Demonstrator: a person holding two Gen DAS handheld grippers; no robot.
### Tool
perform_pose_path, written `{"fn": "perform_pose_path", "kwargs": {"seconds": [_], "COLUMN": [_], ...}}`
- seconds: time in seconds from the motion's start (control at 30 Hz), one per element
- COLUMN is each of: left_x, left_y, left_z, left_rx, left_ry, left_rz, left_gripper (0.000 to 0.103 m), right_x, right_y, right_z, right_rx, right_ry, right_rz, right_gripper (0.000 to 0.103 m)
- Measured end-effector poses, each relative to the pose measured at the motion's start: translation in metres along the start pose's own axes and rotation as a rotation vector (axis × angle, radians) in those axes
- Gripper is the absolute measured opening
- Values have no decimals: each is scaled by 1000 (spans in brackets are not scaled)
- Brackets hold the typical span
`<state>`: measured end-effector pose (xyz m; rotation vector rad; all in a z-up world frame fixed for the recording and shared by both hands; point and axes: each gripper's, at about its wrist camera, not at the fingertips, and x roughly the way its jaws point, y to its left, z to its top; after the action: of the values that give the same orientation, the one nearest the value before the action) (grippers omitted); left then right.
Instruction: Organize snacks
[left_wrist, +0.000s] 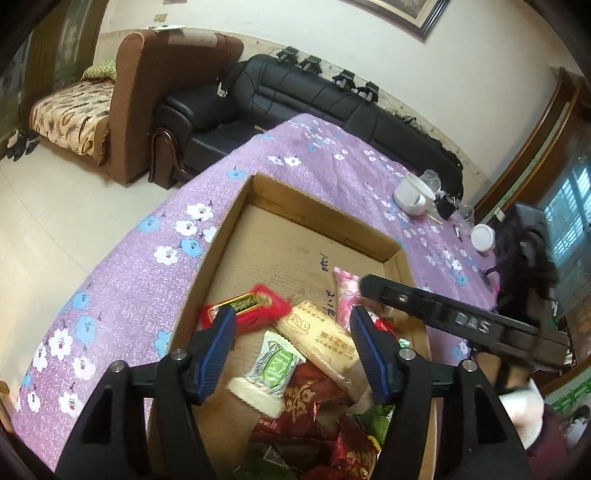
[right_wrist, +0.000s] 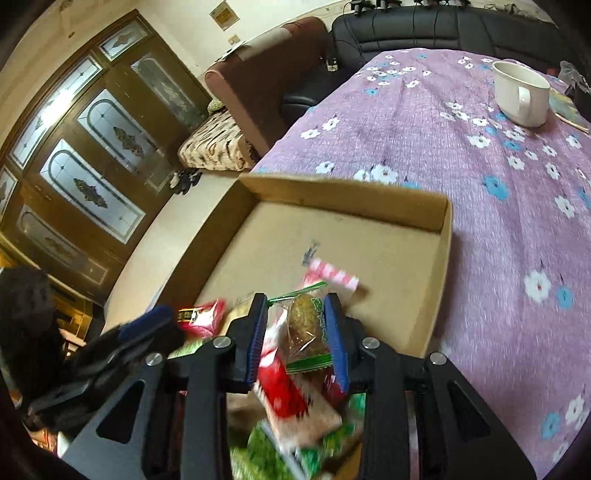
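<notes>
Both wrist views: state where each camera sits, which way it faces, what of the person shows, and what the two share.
Left wrist view: rides the left gripper, angled down into the cardboard box of snacks; jaws apart, nothing between them; the right gripper crosses at right.
Right wrist view: rides the right gripper, angled down at the same box; a clear green-edged snack packet sits between its jaws; the left gripper shows at left.
Shared: box, purple floral tablecloth, white mug, black sofa.

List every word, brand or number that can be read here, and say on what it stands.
"DAS": on the black arm of the right claw.
Beige wrapper: print too blurred to read.
Dark red packets: gold characters, unreadable.
Box floor: handwriting, illegible.
Green-edged packet: print too small.
</notes>
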<state>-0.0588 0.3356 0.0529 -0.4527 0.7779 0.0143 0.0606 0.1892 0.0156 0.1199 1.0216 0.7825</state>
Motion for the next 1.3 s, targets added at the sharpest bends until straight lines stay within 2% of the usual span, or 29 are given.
{"fn": "perform_pose_path", "kwargs": {"seconds": [0.17, 0.23, 0.33, 0.47, 0.6, 0.63, 0.73, 0.8, 0.83, 0.97, 1.17, 1.3], "left_x": [-22, -32, -46, -59, -59, -59, -63, -66, -66, -65, -63, -59], "left_y": [-4, -6, -11, -14, -15, -15, -16, -18, -20, -38, -70, -90], "left_z": [-5, -10, -20, -36, -42, -43, -46, -49, -51, -63, -83, -94], "left_rx": [7, 5, 13, 13, 10, 13, 24, 32, 38, 83, 141, 177], "left_ry": [-54, -79, -114, -148, -135, -133, -138, -145, -149, -160, -142, -118], "left_rz": [1, -3, 10, 47, 46, 47, 66, 85, 89, 101, 68, 60], "left_gripper": [68, 68, 69, 72, 72, 72, 74, 74, 74, 74, 74, 74], "right_x": [-24, -35, -44, -35, -8, -11, -37, -60, -72, -105, -123, -136], "right_y": [5, 8, 19, 36, 35, 34, 29, 29, 30, 29, 11, -6], "right_z": [-1, -5, -19, -39, -41, -39, -37, -42, -48, -84, -131, -150], "right_rx": [-23, -42, -120, -200, -231, -228, -183, -178, -189, -223, -232, -202], "right_ry": [-69, -84, -60, -14, 50, 32, -36, -90, -119, -194, -212, -219], "right_rz": [-3, -11, -39, -149, -268, -274, -189, -176, -186, -261, -424, -463], "right_gripper": [48, 48, 48, 47, 47, 47, 47, 47, 47, 60, 62, 64]}}
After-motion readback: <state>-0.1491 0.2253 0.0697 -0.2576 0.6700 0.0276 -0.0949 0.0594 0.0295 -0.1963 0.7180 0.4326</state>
